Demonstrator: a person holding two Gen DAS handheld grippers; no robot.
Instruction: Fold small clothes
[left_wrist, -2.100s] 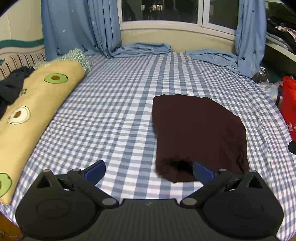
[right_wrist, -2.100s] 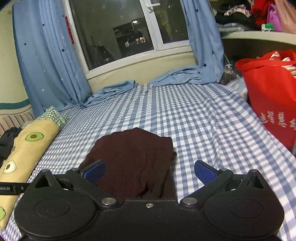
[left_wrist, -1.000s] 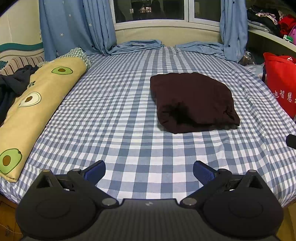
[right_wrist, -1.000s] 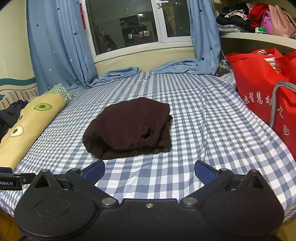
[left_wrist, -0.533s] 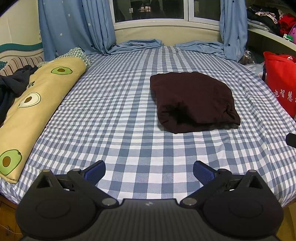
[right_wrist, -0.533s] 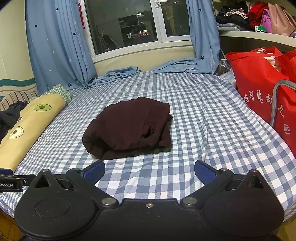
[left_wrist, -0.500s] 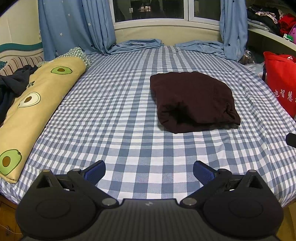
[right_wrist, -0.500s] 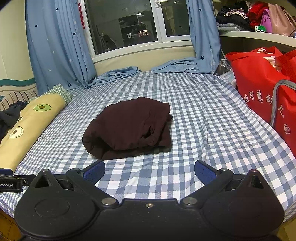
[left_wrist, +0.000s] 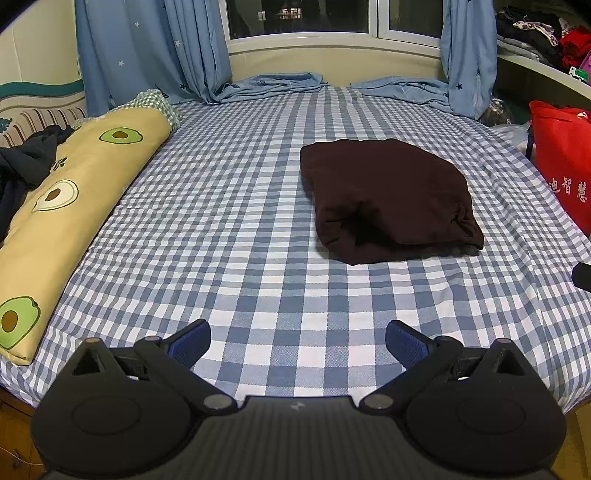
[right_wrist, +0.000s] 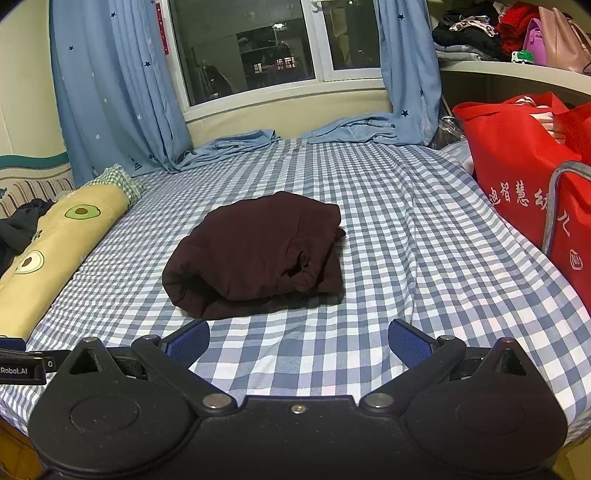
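A dark maroon garment (left_wrist: 388, 195) lies folded into a compact bundle on the blue-and-white checked bed sheet (left_wrist: 258, 258); it also shows in the right wrist view (right_wrist: 258, 254). My left gripper (left_wrist: 297, 343) is open and empty, held back over the bed's near edge, well short of the garment. My right gripper (right_wrist: 299, 341) is open and empty, just in front of the bundle's near edge and not touching it.
A long yellow avocado-print pillow (left_wrist: 70, 206) lies along the bed's left side with dark clothes (left_wrist: 18, 166) beyond it. A red bag (right_wrist: 535, 184) stands at the right edge. Blue curtains (right_wrist: 110, 92) drape onto the bed's far end below the window.
Two seconds ago both grippers were at the garment's near edge. They have since pulled back to the bed's near edge, open and empty; the garment stays folded. Little has moved in the last second.
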